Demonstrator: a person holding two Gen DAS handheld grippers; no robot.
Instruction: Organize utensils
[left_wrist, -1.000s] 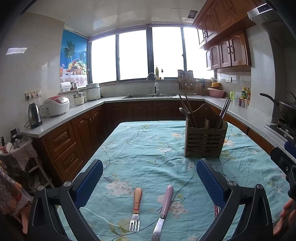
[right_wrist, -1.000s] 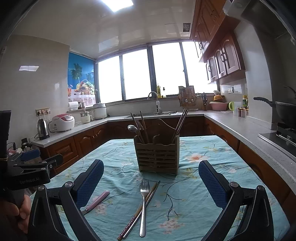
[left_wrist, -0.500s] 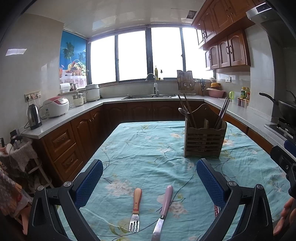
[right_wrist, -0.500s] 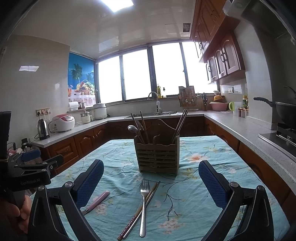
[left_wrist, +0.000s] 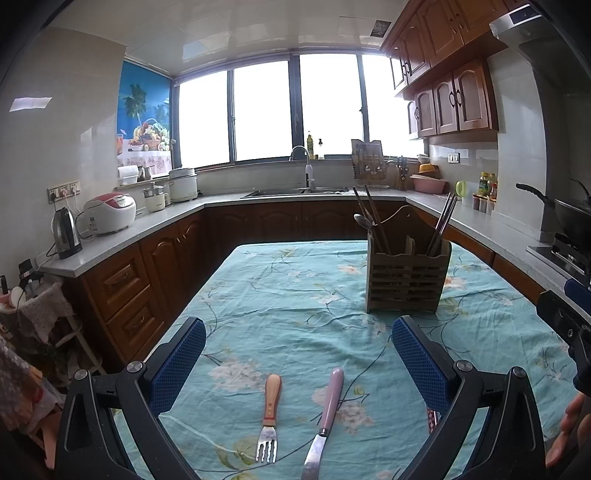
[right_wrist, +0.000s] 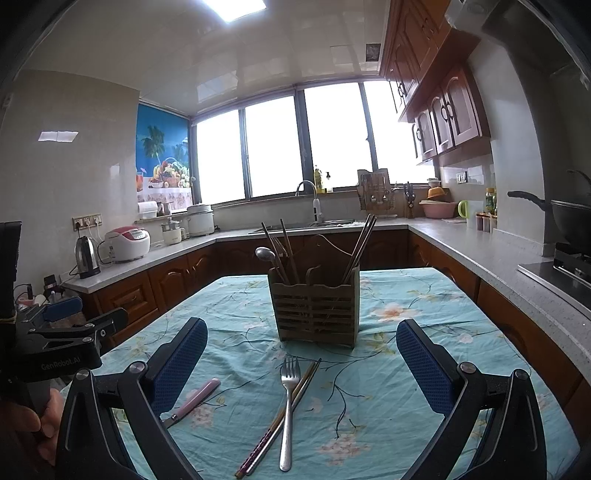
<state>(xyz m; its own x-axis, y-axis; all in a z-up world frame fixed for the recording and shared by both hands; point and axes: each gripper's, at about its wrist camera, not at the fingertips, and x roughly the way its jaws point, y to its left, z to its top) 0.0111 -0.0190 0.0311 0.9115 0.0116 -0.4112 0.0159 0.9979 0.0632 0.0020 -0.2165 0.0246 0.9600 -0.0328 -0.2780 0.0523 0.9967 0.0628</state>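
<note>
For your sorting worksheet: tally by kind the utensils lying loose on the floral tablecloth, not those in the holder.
Forks: 2, wooden-handled fork, all-metal fork
Knives: 1, pink-handled knife
Chopsticks: 1 pair, metal chopsticks
Total: 4

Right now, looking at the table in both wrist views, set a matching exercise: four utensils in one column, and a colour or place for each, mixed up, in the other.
Column 1
1. knife
2. small fork
3. all-metal fork
4. spoon

Column 2
A. standing in the wooden holder
B. orange wooden handle
C. pink handle
D. lying across the chopsticks on the tablecloth

Pairs: 1-C, 2-B, 3-D, 4-A
</note>
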